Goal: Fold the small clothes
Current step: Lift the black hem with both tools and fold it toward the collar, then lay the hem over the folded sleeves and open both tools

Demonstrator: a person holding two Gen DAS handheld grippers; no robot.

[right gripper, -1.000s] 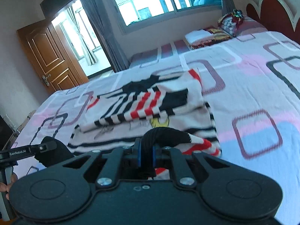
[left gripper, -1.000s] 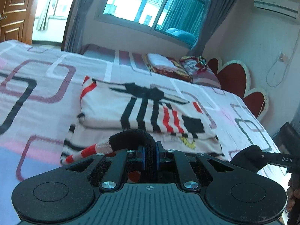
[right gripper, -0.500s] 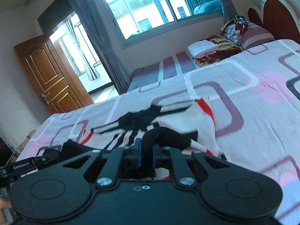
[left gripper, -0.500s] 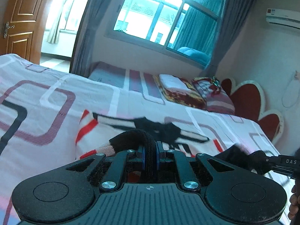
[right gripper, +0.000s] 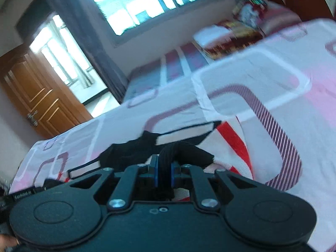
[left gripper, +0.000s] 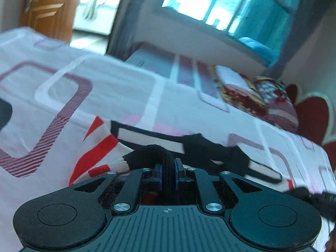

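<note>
Sweater (left gripper: 147, 147), white knit with red and black stripes, lies on the bed across the lower middle of both frames, partly hidden behind the gripper bodies; seen again in the right wrist view (right gripper: 226, 147). Left gripper (left gripper: 168, 168) at bottom centre of its frame: jaws closed tight, pinching a black ribbed edge of the sweater that loops up between the blue pads. A red-and-white striped bit of knit runs off to the lower left of that pinch. Right gripper (right gripper: 163, 172) at bottom centre of its frame: same state, jaws pressed on a black ribbed fold standing up between the pads. Each view catches the other gripper at its lower edge, right side in the left view, left side in the right view. Both frames are motion-blurred. Bed sheet (left gripper: 63, 79) is white with pink and maroon rounded-rectangle outlines and fills the middle of both frames. Folded bedding (left gripper: 241, 88) sits at the far end of the bed, right of centre in the left view. Red headboard (left gripper: 310, 117) at right edge. Window (left gripper: 231, 6) at top, wooden door (left gripper: 42, 6) at upper left; in the right view the door (right gripper: 37, 96) is at mid left.
</note>
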